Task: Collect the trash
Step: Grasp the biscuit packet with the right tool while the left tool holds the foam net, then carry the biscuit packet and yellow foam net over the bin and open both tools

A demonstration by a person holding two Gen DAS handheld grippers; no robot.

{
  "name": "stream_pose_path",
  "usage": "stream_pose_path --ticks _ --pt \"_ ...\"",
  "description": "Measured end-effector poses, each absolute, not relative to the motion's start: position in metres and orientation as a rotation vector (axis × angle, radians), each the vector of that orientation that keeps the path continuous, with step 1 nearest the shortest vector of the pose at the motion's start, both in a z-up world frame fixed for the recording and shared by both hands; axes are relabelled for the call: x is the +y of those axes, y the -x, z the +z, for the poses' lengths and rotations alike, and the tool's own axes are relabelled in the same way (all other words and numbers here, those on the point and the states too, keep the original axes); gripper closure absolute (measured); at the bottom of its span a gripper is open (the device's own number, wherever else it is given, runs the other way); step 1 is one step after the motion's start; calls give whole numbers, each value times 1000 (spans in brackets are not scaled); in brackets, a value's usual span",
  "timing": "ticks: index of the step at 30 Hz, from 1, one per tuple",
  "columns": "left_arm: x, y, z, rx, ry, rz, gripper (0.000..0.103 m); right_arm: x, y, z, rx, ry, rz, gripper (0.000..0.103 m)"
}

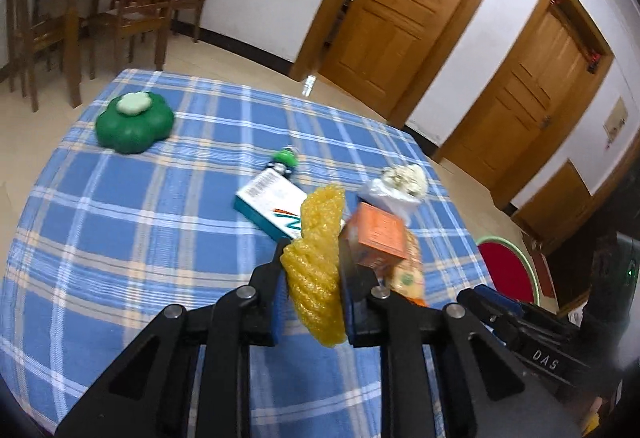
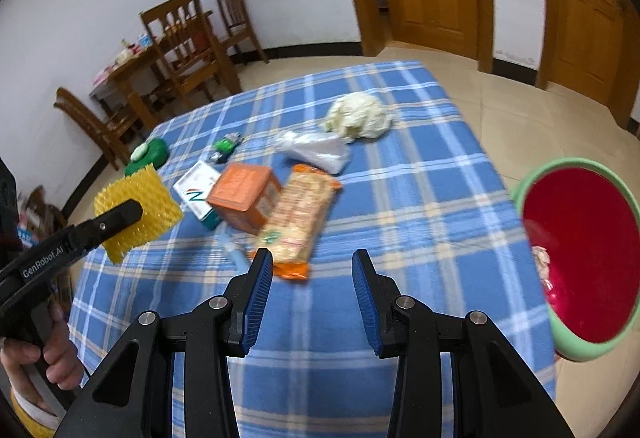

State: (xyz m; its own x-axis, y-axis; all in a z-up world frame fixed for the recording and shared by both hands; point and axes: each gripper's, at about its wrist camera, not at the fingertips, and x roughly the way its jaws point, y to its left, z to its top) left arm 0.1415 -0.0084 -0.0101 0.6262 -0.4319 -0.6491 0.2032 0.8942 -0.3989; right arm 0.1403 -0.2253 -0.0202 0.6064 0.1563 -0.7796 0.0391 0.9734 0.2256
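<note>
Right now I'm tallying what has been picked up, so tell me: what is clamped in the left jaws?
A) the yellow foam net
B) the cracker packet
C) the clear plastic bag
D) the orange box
A: the left gripper is shut on the yellow foam net, held above the blue plaid tablecloth, while the box, packet and bag lie on it.

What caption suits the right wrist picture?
Open right tongs hover over littered plaid table; left tongs hold yellow foam netting.
</note>
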Motion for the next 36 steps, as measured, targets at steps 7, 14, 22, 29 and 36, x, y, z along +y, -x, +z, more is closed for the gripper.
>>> stream_pose_path --ticks 7,14,22,29,36 --pt "7 -144 -19 826 319 -334 82 -206 -164 -35 966 -219 92 46" --pt "8 -145 -23 831 327 -333 82 -199 -180 -51 1001 -184 52 44" --pt "2 -141 -21 828 319 -347 82 -204 -186 -61 1002 -196 32 46" --pt "-5 -133 -13 812 305 -364 82 -214 -167 -59 988 -229 55 60" --pt "-16 -124 -5 805 291 -397 82 -221 -140 -48 951 -249 82 61"
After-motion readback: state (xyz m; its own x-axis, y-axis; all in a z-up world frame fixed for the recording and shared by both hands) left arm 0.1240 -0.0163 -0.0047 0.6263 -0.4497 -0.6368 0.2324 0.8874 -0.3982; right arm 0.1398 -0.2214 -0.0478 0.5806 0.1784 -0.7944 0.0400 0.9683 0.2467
